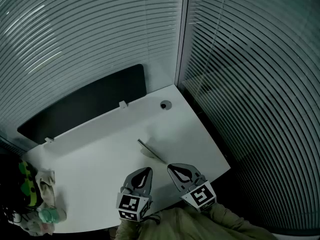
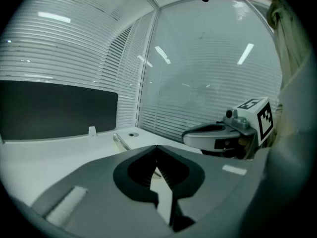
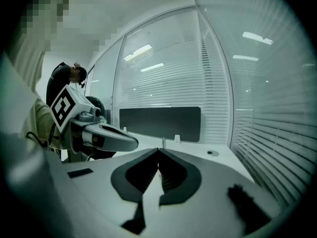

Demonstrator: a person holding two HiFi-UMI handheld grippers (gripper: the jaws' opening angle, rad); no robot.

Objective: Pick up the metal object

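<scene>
The metal object (image 1: 151, 150) is a thin, long strip lying slanted on the white desk (image 1: 100, 154), just beyond both grippers. It shows as a narrow bar in the left gripper view (image 2: 121, 142) and end-on in the right gripper view (image 3: 163, 142). My left gripper (image 1: 148, 169) is shut with nothing between its jaws (image 2: 157, 147), a short way in front of the strip's near end. My right gripper (image 1: 169, 166) hangs beside it, also shut and empty (image 3: 159, 150), its tips close to the strip's near end. Neither touches the strip.
A dark panel (image 1: 85, 104) stands along the desk's back edge with two small white clips. A round cable grommet (image 1: 165, 104) sits at the far right corner. Crumpled cloths and green items (image 1: 42, 199) lie at the left end. Blind-covered glass walls close in the back and right.
</scene>
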